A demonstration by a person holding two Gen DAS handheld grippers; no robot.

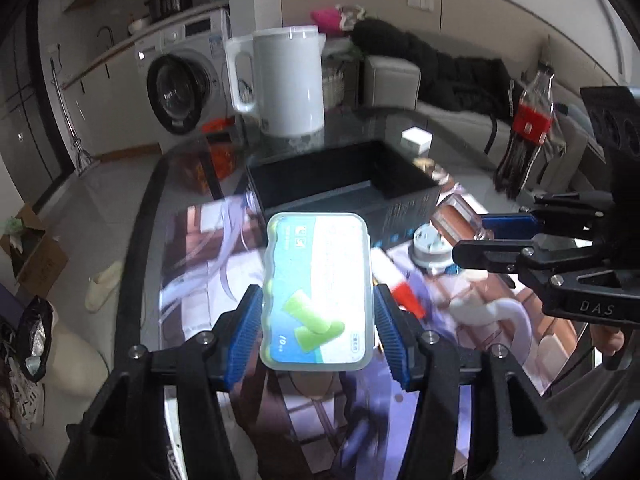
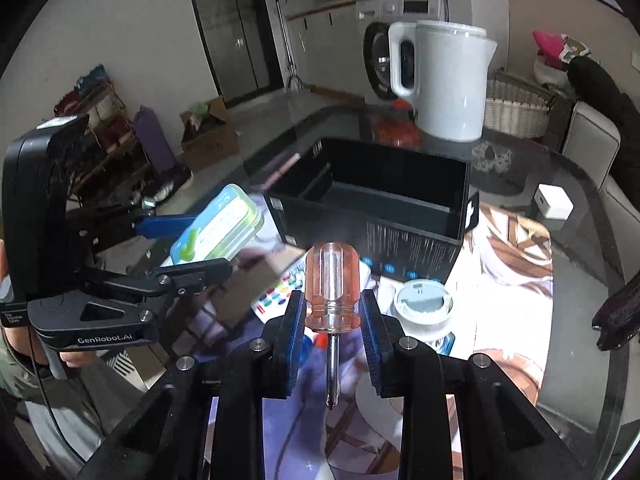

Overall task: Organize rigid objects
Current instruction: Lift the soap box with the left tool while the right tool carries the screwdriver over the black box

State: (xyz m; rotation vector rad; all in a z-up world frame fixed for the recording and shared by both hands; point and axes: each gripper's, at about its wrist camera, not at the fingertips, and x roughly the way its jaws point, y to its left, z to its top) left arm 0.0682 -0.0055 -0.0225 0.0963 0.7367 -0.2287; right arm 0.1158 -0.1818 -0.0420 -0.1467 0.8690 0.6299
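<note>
Two things are off the worktop (image 2: pixel 580 280) at once, each in its own tongs, with the open black box (image 2: pixel 384 204) toward the far edge as the likely place for both. Largest of the task's items, the box looks like stiff card, empty and light, so it may slide if nudged.

Next is the plastic case (image 1: pixel 318 292), flat and rounded, with a blue-and-green label. The left tongs (image 1: pixel 320 336) are closed on its two long sides near the end toward the camera, and most of it sticks out ahead. It looks light but smooth, so it could slip or pivot; a hold nearer its middle would seem steadier.

Smallest is the stubby screwdriver (image 2: pixel 332 292). The right tongs (image 2: pixel 332 320) are clamped on the narrow neck of its clear orange handle, shaft pointing back toward the camera. Hard and slick, it seems best taken at that waist, where the pads cannot ride off.
</note>
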